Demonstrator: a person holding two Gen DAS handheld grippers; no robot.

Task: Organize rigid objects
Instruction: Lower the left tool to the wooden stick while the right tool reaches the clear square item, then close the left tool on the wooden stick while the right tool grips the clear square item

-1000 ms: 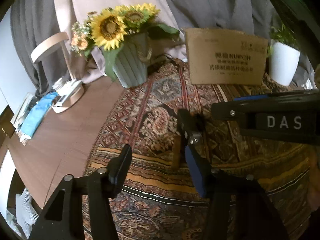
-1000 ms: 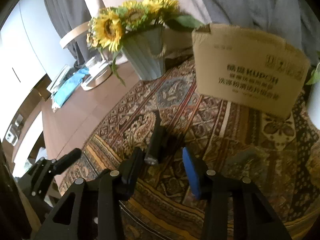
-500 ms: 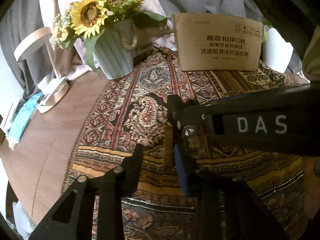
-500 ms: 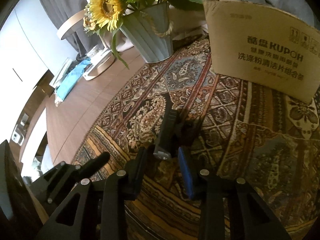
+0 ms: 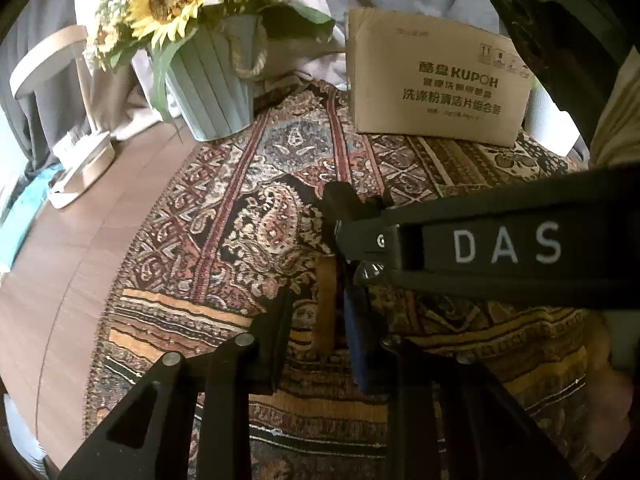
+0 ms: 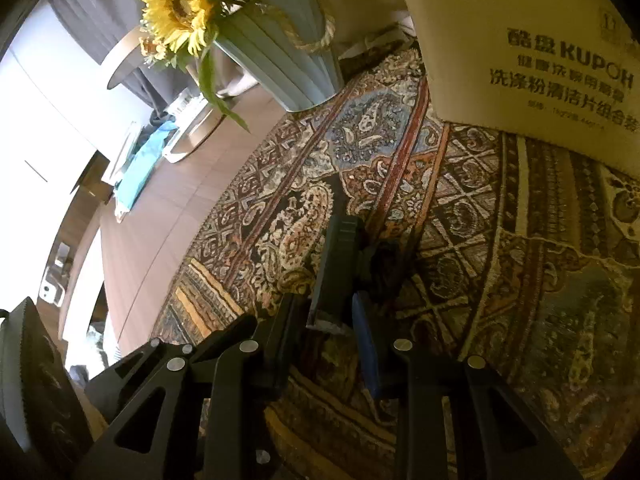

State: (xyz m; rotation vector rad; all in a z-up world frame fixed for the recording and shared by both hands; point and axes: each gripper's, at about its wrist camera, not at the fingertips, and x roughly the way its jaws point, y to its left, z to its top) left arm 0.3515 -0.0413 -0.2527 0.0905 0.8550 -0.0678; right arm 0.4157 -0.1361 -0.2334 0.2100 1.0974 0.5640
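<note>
A dark tool with a black boxy body (image 6: pixel 338 268) and a brown wooden handle (image 5: pixel 325 304) lies on the patterned rug (image 5: pixel 224 240). My right gripper (image 6: pixel 324 316) is open, its fingers on either side of the black body's near end. My left gripper (image 5: pixel 320 320) is open, its fingers on either side of the wooden handle. The right gripper's black arm marked DAS (image 5: pixel 500 244) crosses the left wrist view and hides part of the tool (image 5: pixel 344 208).
A cardboard box (image 5: pixel 436 84) stands at the back of the rug, and it also shows in the right wrist view (image 6: pixel 520 52). A teal pot of sunflowers (image 5: pixel 212 84) stands at back left. A white lamp base (image 5: pixel 84 164) and blue cloth sit on the wooden table (image 5: pixel 60 260).
Both grippers have moved forward and down onto the tool. The right gripper now straddles the black body, and the left gripper straddles the wooden handle. Neither has closed.
</note>
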